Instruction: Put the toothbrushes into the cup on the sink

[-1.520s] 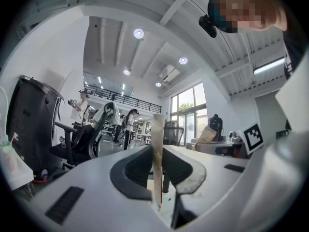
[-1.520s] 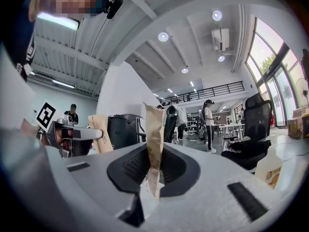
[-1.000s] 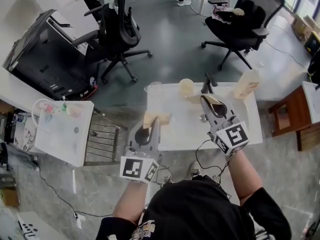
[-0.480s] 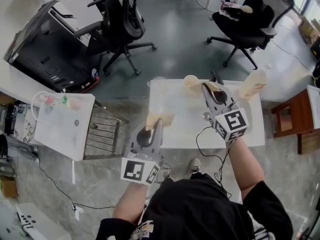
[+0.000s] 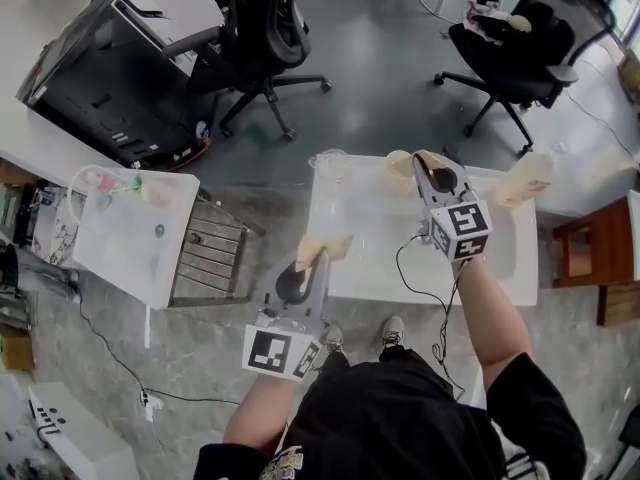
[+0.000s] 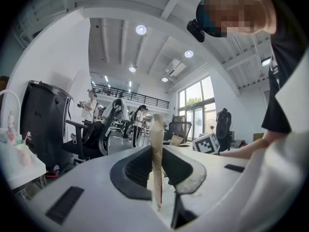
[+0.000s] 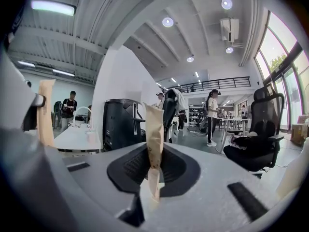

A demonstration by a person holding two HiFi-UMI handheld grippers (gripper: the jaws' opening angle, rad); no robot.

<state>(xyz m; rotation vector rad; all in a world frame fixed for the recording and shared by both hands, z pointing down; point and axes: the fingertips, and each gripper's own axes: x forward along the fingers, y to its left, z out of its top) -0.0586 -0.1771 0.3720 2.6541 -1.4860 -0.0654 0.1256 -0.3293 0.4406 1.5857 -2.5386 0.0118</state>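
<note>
Each gripper is shut on a flat tan paper-wrapped toothbrush packet standing edge-on between its jaws. My left gripper [image 5: 319, 255] holds its packet [image 5: 331, 245] over the near left edge of the white table [image 5: 370, 258]; the packet [image 6: 157, 144] shows in the left gripper view. My right gripper [image 5: 429, 160] holds the other packet [image 7: 154, 139] above the table's far edge, next to a pale cup [image 5: 399, 164]. At the left stands a white sink unit [image 5: 125, 253] with a curved tap [image 5: 80, 180] and small cups [image 5: 152, 192].
A clear glass [image 5: 328, 159] and a pale bottle [image 5: 527, 180] stand along the table's far edge. A metal rack [image 5: 208, 258] fills the gap between sink unit and table. Office chairs [image 5: 262, 43] and a black machine [image 5: 95, 78] stand beyond; a brown stool [image 5: 590, 258] is at the right.
The whole view has slid downward and right in frame. My right gripper now sits nearer the table's far edge by the cup. Both grippers keep their packets.
</note>
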